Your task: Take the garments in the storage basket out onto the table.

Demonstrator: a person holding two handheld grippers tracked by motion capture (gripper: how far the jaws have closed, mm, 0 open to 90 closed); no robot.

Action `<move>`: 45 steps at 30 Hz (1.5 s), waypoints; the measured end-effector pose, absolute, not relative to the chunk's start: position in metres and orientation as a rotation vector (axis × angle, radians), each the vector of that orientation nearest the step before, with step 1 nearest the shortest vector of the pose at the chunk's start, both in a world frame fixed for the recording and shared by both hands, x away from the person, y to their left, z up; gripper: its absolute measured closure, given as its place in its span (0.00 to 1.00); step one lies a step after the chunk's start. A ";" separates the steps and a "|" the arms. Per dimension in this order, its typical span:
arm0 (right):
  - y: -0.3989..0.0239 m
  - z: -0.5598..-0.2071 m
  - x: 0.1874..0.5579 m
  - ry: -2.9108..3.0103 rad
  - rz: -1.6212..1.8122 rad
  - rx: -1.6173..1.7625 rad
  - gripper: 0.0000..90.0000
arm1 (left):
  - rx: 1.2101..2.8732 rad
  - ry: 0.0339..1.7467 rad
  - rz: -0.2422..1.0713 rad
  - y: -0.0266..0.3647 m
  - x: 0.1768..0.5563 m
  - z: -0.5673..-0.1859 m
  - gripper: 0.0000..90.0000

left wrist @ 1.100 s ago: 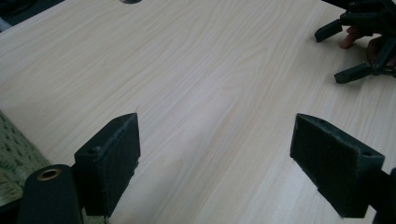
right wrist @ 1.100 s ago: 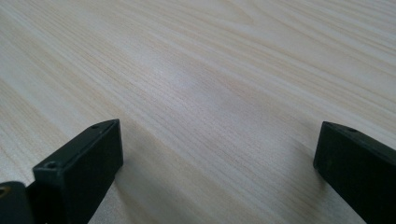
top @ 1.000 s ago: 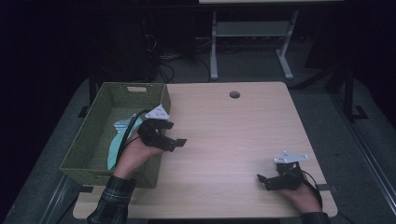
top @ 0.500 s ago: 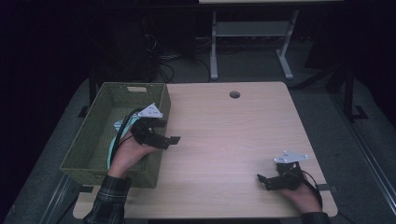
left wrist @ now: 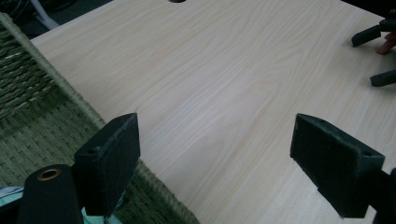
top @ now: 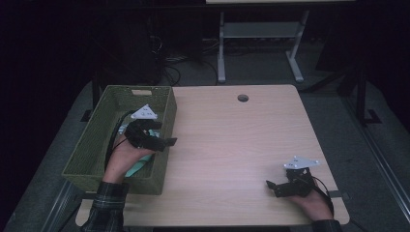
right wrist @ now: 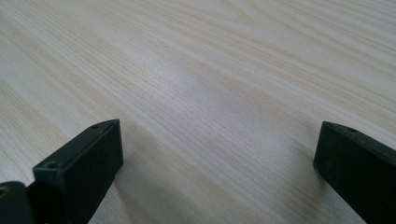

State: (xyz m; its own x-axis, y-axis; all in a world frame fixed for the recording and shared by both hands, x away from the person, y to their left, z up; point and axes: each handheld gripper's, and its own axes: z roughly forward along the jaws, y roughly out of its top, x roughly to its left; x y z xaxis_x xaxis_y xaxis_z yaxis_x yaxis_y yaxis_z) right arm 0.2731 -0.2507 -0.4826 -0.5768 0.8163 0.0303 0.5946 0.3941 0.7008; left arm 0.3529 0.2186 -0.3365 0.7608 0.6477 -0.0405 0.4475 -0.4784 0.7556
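A green woven basket (top: 92, 150) stands on the left side of a light wooden table (top: 232, 145). My left gripper (top: 166, 135) hovers over the basket's right wall, open and holding nothing; in the left gripper view its jaws (left wrist: 219, 154) straddle the basket rim (left wrist: 51, 88) and bare tabletop. A pale teal thing (top: 137, 167) lies in the basket, partly hidden under the left hand. My right gripper (top: 271, 188) rests low near the table's front right, open, and in the right gripper view there is only wood between its jaws (right wrist: 219, 154).
A round cable hole (top: 242, 98) sits near the table's far edge. A metal stand (top: 258, 43) and cables are on the dark floor behind the table. The right gripper (left wrist: 378, 56) appears far off in the left gripper view.
The left hand and its gripper have drifted a little to the left, further over the basket. The right gripper has stayed put.
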 end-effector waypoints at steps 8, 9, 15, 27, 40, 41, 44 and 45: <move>-0.251 -0.483 0.273 2.338 0.978 1.232 0.01 | 2.157 0.841 0.338 0.229 0.355 -0.337 0.17; -0.251 -0.483 0.273 2.338 0.978 1.231 0.01 | 2.157 0.847 0.338 0.229 0.355 -0.337 0.17; -0.251 -0.483 0.273 2.338 0.978 1.230 0.01 | 2.159 0.862 0.348 0.237 0.357 -0.338 0.17; -0.251 -0.483 0.273 2.338 0.978 1.229 0.01 | 2.135 0.901 0.374 0.255 0.356 -0.336 0.18; -0.251 -0.483 0.273 2.338 0.978 1.232 0.01 | 2.119 0.944 0.420 0.274 0.356 -0.338 0.21; -0.251 -0.483 0.273 2.338 0.978 1.231 0.01 | 2.121 0.949 0.422 0.276 0.356 -0.338 0.21; -0.251 -0.483 0.273 2.338 0.978 1.230 0.01 | 2.117 0.959 0.431 0.279 0.357 -0.339 0.22; -0.251 -0.483 0.273 2.338 0.978 1.230 0.01 | 2.118 0.964 0.431 0.283 0.357 -0.341 0.23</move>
